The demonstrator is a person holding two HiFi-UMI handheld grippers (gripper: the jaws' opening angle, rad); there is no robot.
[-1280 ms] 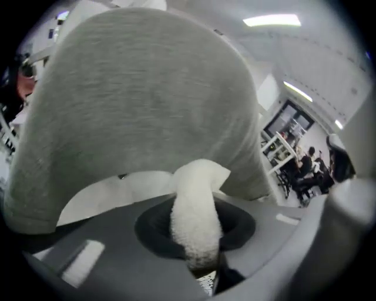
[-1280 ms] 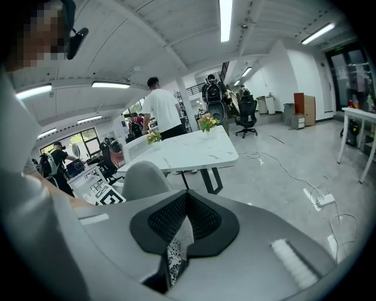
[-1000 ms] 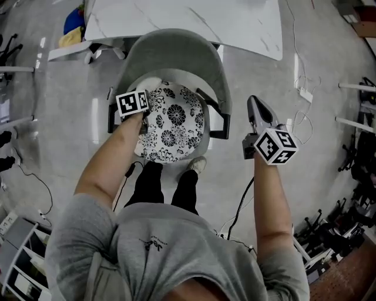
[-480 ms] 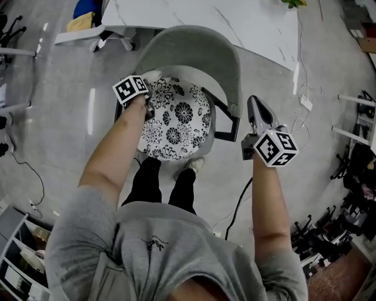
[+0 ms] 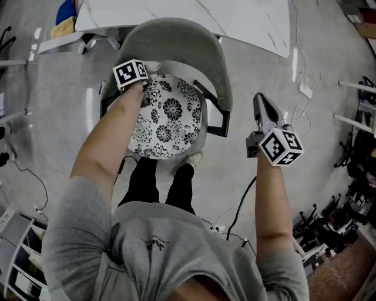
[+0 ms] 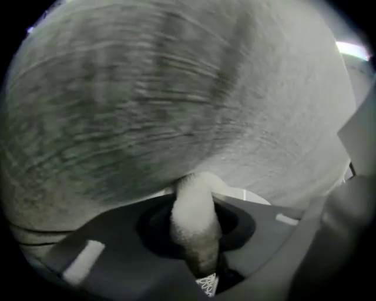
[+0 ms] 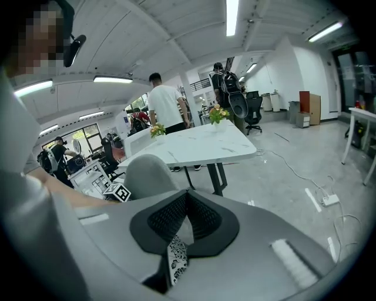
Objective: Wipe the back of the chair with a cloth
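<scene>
One grey chair (image 5: 176,44) stands on concrete floor (image 5: 255,73) beside a table (image 5: 247,17).

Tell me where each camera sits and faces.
Head view: on the head, steeply down at the chair; forearms, torso, legs show.
Left gripper view: on the left gripper, facing the backrest closely; jaws clamp the cloth.
Right gripper view: on the right gripper, level toward the table; jaws together, forearm visible.
Shared: head and right gripper views show chair and table.

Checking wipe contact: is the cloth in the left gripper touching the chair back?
Touching. Left gripper view: the cloth tip presses into the chair back; no gap shows.
</scene>
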